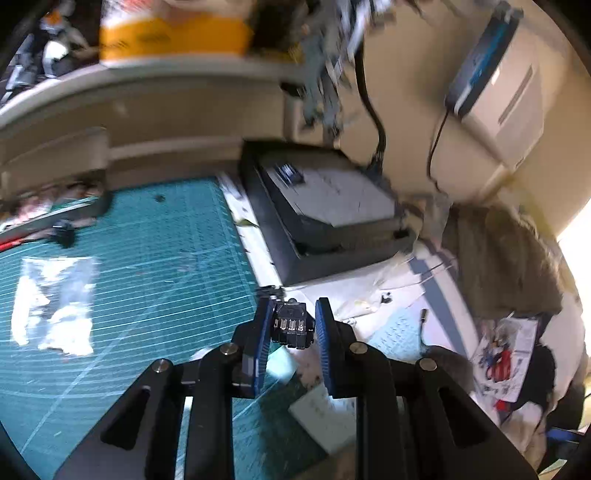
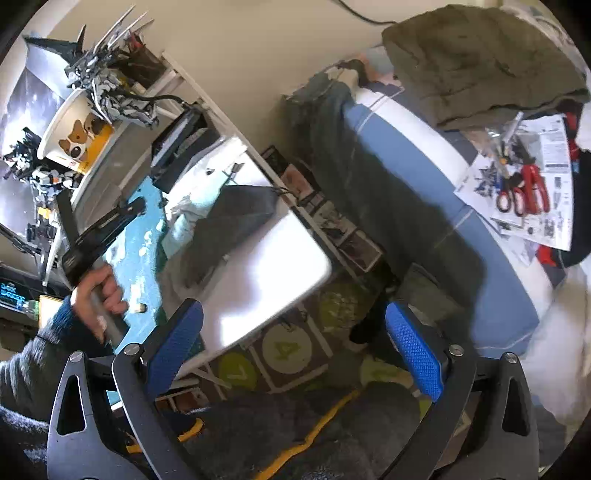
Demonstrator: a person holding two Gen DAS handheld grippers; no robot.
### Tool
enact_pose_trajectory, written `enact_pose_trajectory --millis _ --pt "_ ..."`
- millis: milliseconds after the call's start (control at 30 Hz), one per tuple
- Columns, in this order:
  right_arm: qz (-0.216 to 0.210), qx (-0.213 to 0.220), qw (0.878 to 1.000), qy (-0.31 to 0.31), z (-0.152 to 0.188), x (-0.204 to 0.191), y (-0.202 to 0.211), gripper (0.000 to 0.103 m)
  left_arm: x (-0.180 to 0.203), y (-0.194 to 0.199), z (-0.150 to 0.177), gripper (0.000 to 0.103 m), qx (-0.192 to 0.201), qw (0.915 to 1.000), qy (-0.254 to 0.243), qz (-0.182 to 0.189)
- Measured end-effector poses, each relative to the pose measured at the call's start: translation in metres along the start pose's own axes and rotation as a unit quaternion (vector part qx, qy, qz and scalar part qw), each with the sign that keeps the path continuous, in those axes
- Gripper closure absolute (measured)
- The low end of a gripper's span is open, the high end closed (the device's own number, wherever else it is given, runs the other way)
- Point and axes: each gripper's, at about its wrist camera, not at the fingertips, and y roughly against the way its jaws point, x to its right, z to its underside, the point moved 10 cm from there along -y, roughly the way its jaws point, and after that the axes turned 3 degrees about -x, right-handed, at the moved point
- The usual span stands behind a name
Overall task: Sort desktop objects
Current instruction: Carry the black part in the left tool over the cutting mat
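Note:
My left gripper (image 1: 291,325) is shut on a small black plastic part (image 1: 290,326) with a row of silver slots, held above the right edge of the teal cutting mat (image 1: 147,258). A clear plastic bag (image 1: 53,302) lies on the mat at the left. My right gripper (image 2: 295,332) is open and empty, held off the desk's corner above the floor. In the right wrist view the left gripper's black body (image 2: 99,229) and the hand holding it (image 2: 99,291) show over the mat (image 2: 136,240).
A black flat box with a grey lid (image 1: 325,218) stands right of the mat. A white shelf (image 1: 147,96) with a yellow cup (image 1: 173,33) runs behind. Papers lie right of the gripper. A bed with red scissors (image 2: 524,192), leaflets and a grey blanket (image 2: 480,62) is beside the desk.

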Motion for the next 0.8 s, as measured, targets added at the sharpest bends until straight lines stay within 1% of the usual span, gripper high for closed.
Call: enact_pose_trajectory --millis 100,167,233,300,367,433,600,767,800 --pt "-0.02 -0.012 1.0 0.017 -0.004 -0.02 -0.012 0.004 -0.028 0.033 0.001 0.079 0.005 0.9996 0.011 -0.027" --pt "-0.031 -0.021 0.999 0.035 -0.006 -0.038 -0.022 0.004 -0.055 0.055 0.012 0.079 0.005 0.998 0.028 -0.057" --pt "-0.042 -0.029 0.997 0.053 -0.007 -0.057 -0.031 0.004 -0.088 0.077 0.031 0.079 -0.001 0.994 0.062 -0.09" --pt "-0.055 -0.036 0.995 0.071 -0.005 -0.08 -0.04 0.004 -0.121 0.101 0.053 0.079 -0.003 0.987 0.099 -0.127" --pt "-0.066 -0.044 0.992 0.093 0.0 -0.107 -0.049 0.004 -0.156 0.133 0.08 0.079 0.0 0.9767 0.134 -0.167" --pt "-0.073 -0.055 0.989 0.115 0.007 -0.132 -0.059 0.004 -0.182 0.16 0.103 0.079 0.009 0.9672 0.163 -0.195" --pt "-0.079 -0.09 0.974 0.191 0.043 -0.198 -0.087 0.004 -0.208 0.166 0.151 0.079 -0.001 0.9621 0.19 -0.196" --pt "-0.067 -0.12 0.953 0.269 0.087 -0.244 -0.108 0.005 -0.232 0.169 0.198 0.079 -0.012 0.9572 0.216 -0.192" --pt "-0.067 -0.124 0.949 0.283 0.096 -0.253 -0.11 0.005 -0.234 0.168 0.205 0.079 -0.017 0.9578 0.217 -0.188"
